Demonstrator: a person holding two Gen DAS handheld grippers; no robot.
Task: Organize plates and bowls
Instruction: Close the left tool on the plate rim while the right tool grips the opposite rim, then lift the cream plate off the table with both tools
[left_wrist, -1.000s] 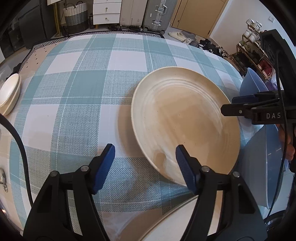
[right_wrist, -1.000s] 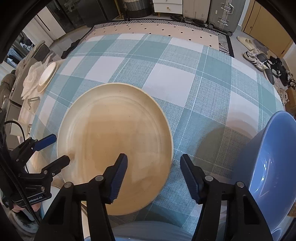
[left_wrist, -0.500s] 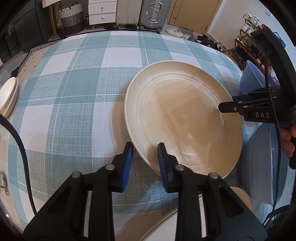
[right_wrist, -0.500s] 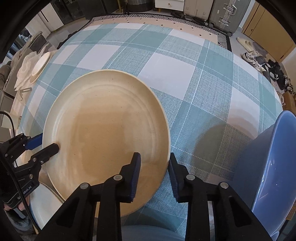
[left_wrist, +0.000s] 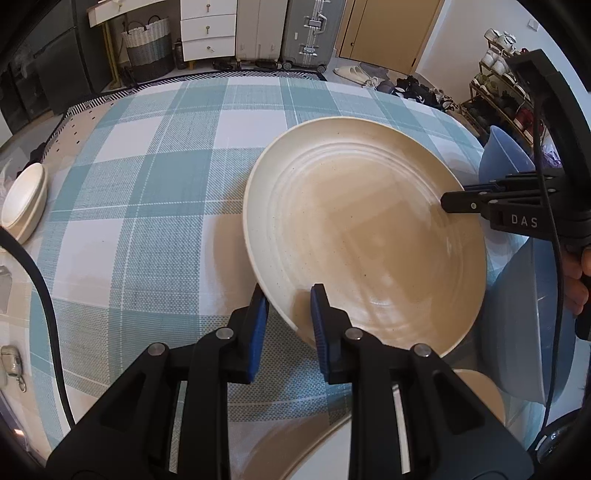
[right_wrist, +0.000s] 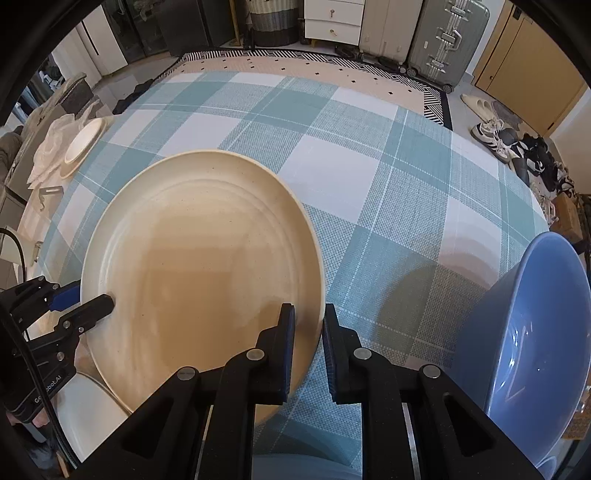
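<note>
A large cream plate (left_wrist: 365, 236) is held above the checked tablecloth by both grippers. My left gripper (left_wrist: 286, 299) is shut on its near left rim. My right gripper (right_wrist: 308, 317) is shut on its right rim; it also shows in the left wrist view (left_wrist: 456, 199). The same plate fills the left of the right wrist view (right_wrist: 203, 273), where the left gripper (right_wrist: 92, 301) pinches its left edge. A blue bowl (right_wrist: 528, 339) stands at the right, also in the left wrist view (left_wrist: 532, 317). Another cream plate (left_wrist: 480, 391) lies below the held one.
A small stack of cream dishes (left_wrist: 24, 203) sits at the table's left edge, also in the right wrist view (right_wrist: 83, 142). A second blue bowl (left_wrist: 502, 155) stands behind the right gripper. The teal and white checked tablecloth (right_wrist: 369, 177) stretches to the far side. Suitcases and drawers stand beyond.
Both grippers closed on the plate's rim from open a second ago. The plate has risen and tilted off the cloth, and a shadow now shows beneath it.
</note>
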